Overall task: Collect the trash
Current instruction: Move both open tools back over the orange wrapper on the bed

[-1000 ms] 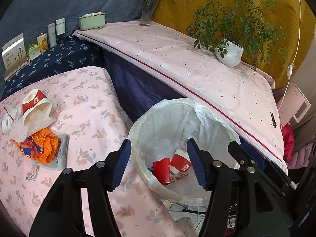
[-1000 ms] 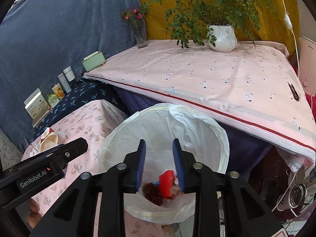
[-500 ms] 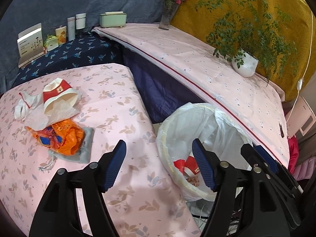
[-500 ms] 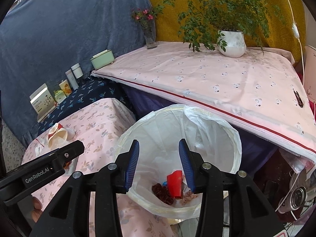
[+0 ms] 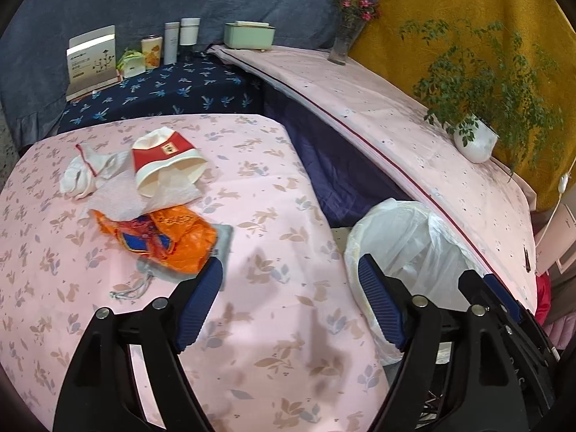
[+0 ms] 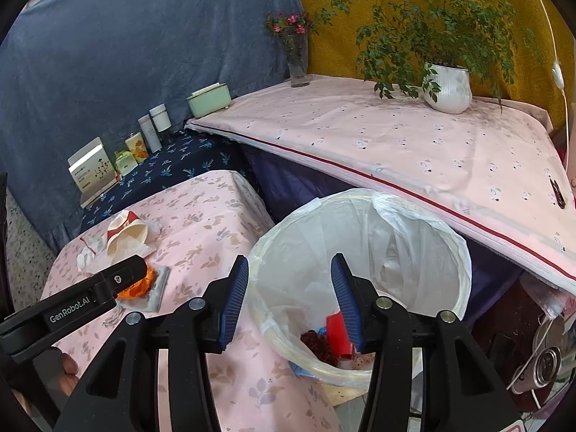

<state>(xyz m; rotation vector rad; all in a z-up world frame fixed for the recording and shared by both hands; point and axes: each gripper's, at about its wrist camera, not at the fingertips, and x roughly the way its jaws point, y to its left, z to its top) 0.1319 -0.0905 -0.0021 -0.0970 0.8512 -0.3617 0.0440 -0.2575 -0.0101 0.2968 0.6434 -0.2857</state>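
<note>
In the left wrist view, the left gripper [image 5: 289, 300] was seen over the pink leaf-patterned tablecloth [image 5: 280, 324], its jaws spread wide with only bare cloth between the blue pads; they had just been opening. On the cloth, ahead and to the left, the remaining litter lay in a loose heap: a crumpled orange wrapper [image 5: 163, 235] resting on a grey drawstring pouch [image 5: 219, 241], a tipped red-and-white paper cup [image 5: 163, 160] lying on a white tissue [image 5: 118, 198], and a small white crumpled scrap [image 5: 77, 176] just beside it. The orange wrapper lay just beyond the tip of the left-hand pad, apart from it. The white-lined trash bin [image 5: 403, 241] stood off the table's right edge, partly hidden behind the right-hand pad.

In the right wrist view, the right gripper [image 6: 289, 300] was held above the bin's near rim, jaws parted and nothing gripped; they too had just been opening. Inside the bin [image 6: 360, 230], a red cup [image 6: 336, 331] and a dark reddish clump [image 6: 316, 342] were seen at the bottom. The left gripper [image 6: 118, 280] was visible at the left, reaching over the table towards the orange wrapper [image 6: 142, 286], with the paper cup [image 6: 124, 235] farther back. Part of a hand [image 6: 64, 370] was visible beneath it.
</note>
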